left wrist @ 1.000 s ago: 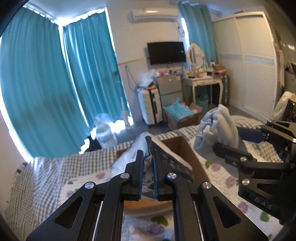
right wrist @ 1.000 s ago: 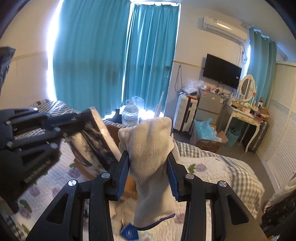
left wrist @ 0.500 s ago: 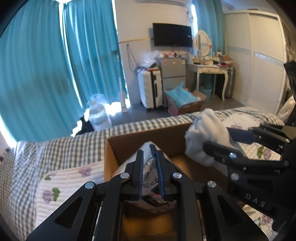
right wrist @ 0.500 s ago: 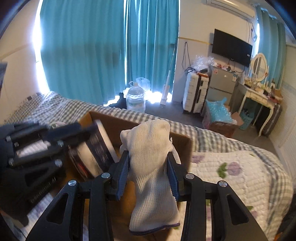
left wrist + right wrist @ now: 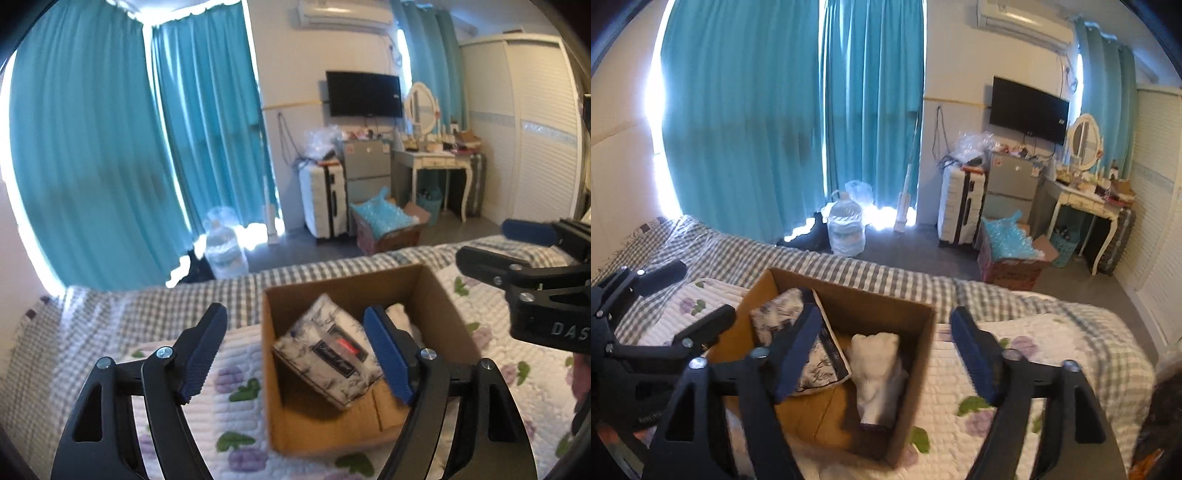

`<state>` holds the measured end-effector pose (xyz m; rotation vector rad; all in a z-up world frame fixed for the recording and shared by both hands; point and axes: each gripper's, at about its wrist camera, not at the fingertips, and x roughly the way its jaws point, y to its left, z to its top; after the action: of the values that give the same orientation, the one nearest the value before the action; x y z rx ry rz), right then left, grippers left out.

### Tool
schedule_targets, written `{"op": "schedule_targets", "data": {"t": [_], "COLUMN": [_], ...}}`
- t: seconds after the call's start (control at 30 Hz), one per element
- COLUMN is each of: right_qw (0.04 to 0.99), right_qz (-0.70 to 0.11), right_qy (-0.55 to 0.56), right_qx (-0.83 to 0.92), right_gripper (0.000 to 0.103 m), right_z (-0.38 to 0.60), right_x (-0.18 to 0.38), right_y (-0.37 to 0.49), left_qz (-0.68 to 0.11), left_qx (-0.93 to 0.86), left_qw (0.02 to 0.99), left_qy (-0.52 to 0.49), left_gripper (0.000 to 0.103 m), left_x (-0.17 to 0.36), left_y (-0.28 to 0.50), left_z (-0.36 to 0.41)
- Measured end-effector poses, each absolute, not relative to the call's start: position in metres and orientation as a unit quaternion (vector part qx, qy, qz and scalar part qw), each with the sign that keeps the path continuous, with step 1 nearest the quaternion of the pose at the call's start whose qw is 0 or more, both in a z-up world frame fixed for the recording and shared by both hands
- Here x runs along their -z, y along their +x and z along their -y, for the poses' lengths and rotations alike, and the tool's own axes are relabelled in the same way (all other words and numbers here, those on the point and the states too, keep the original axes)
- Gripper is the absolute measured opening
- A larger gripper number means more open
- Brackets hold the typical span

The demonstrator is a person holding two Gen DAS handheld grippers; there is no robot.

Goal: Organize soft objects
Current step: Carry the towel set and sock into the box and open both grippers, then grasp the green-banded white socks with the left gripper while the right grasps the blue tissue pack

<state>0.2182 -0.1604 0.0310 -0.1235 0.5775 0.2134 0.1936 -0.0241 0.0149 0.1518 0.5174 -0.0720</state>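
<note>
Quilted bed [image 5: 1015, 343] carries the cardboard box [image 5: 916, 369]; both claws, left [image 5: 295, 354] and right [image 5: 882, 354], gape wide, holding nothing. Retreating carelessly could snag the box wall, tipping out the tissue pack [image 5: 328, 354] and white glove [image 5: 875, 369].

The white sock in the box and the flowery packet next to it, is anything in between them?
No. In the right wrist view the white sock lies right beside the flowery packet inside the cardboard box, with only a sliver of box floor between.
</note>
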Motion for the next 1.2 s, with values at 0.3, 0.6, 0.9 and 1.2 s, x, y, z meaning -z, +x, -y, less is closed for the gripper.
{"op": "schedule_targets", "data": {"t": [0.3,0.6,0.9,1.2], "right_qw": [0.963,0.964,0.953,0.931], "right_qz": [-0.232,-0.206,-0.253,-0.340], "right_qy": [-0.084,-0.103,-0.095,-0.078], "right_qx": [-0.105,-0.136,-0.139,-0.108], "right_gripper": [0.097,0.103,0.103,0.103], "right_z": [0.168,0.166,0.183,0.200], "right_x": [-0.120,-0.154,-0.086,0.023], "right_y": [0.112,0.015,-0.003,0.057], "left_qz": [-0.195,-0.156,-0.176,-0.274], "left_qx": [0.043,0.042,0.021,0.012], "left_qw": [0.978,0.986,0.984,0.962], "left_qy": [0.064,0.044,0.026,0.003], "left_gripper": [0.091,0.103,0.103,0.103], "left_x": [-0.093,-0.131,-0.079,0.034], "left_y": [0.089,0.016,-0.008,0.038], "left_z": [0.016,0.005,0.007,0.013]}}
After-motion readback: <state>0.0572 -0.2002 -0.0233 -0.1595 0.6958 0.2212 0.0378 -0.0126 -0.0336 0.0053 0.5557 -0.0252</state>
